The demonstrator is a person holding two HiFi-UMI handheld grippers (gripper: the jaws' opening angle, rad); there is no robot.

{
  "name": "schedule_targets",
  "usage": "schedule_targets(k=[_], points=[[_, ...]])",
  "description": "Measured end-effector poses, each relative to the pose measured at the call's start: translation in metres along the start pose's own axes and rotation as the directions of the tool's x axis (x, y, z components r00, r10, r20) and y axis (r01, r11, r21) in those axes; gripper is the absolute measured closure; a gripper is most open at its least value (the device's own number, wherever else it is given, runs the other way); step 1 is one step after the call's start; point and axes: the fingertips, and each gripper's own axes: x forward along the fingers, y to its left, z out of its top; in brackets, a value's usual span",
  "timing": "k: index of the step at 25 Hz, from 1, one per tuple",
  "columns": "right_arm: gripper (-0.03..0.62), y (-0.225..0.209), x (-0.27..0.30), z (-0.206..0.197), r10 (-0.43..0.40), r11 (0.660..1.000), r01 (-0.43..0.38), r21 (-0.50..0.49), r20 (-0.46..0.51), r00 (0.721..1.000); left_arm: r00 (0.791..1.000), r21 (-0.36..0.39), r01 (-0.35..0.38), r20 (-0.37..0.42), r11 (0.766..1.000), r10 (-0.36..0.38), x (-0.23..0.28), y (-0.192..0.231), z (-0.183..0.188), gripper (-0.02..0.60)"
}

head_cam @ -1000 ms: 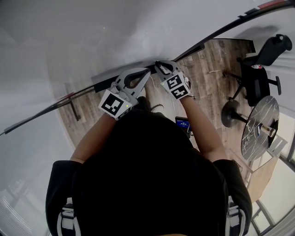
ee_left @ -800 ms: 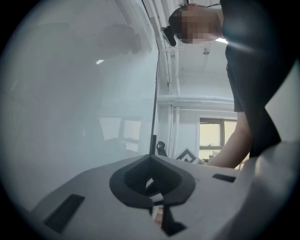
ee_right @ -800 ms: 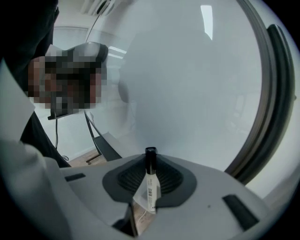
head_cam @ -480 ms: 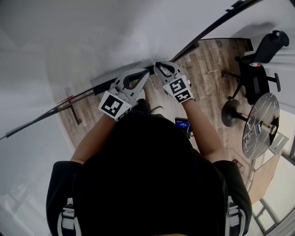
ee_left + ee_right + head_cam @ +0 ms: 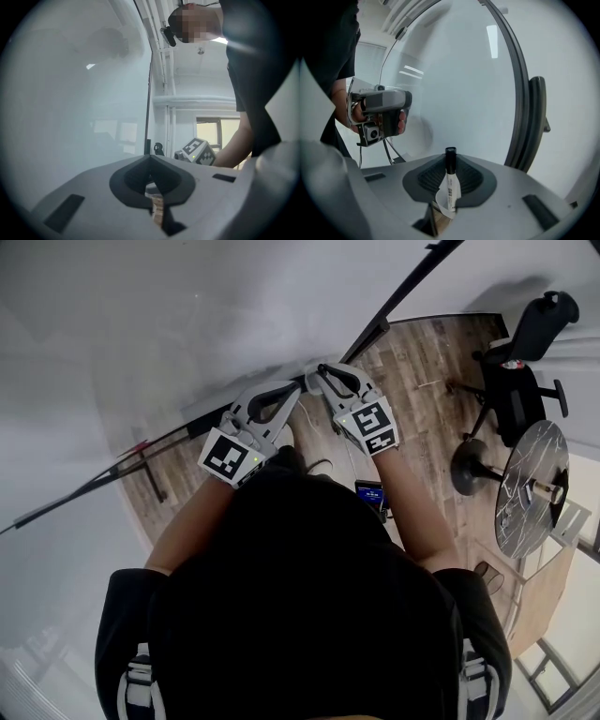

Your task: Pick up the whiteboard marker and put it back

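Head view: person (image 5: 300, 606) in a black top stands facing a whiteboard (image 5: 187, 324), both arms raised to it. Left gripper (image 5: 298, 388) and right gripper (image 5: 315, 372) are held close side by side, tips pointing at the board's lower part; whether they touch it cannot be told here. The marker cannot be made out in this view. Wood floor (image 5: 422, 390) to the right, with a black chair (image 5: 525, 371) and a round table (image 5: 530, 488) well apart from the person. Left gripper view: the jaws are pressed together, pads meeting along the centre seam, nothing between them. Whiteboard fills the left side of the view. The right gripper's cube (image 5: 198, 151) shows just beyond the jaws to the right, with a bare forearm (image 5: 236, 147) behind it. Right gripper view: the jaws pinch the marker (image 5: 451, 185) across its white labelled body. It stands nearly upright between the pads, black cap up and clear of the jaw tips, its lower end hidden in the gap. The cap is near the board; contact cannot be told. The board's grey frame (image 5: 522, 103) curves down the right side. The left gripper shows at left, gripped by a hand (image 5: 399, 125).
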Motion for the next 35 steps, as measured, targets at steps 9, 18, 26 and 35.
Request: schedule_targets(k=[9,18,26,35], points=[[0.531,0.009,-0.031,0.033,-0.017,1.000,0.017,0.005,0.092,0.996,1.000,0.026,-0.007,0.009,1.000,0.007,-0.004,-0.006,0.008,0.578],[0.531,0.012,-0.072,0.073,-0.024,0.999,0.017,0.035,0.198,0.980,1.000,0.067,0.002,0.016,0.998,-0.003,0.000,-0.015,0.021,0.578],[0.531,0.012,-0.108,0.104,-0.003,0.998,-0.017,0.067,0.295,0.955,1.000,0.063,0.017,0.018,0.998,-0.018,0.004,-0.021,0.030,0.578],[0.531,0.017,-0.138,0.115,-0.012,0.998,-0.010,0.065,0.322,0.947,0.999,0.066,0.037,0.038,0.997,-0.039,0.003,-0.030,0.056,0.578]])
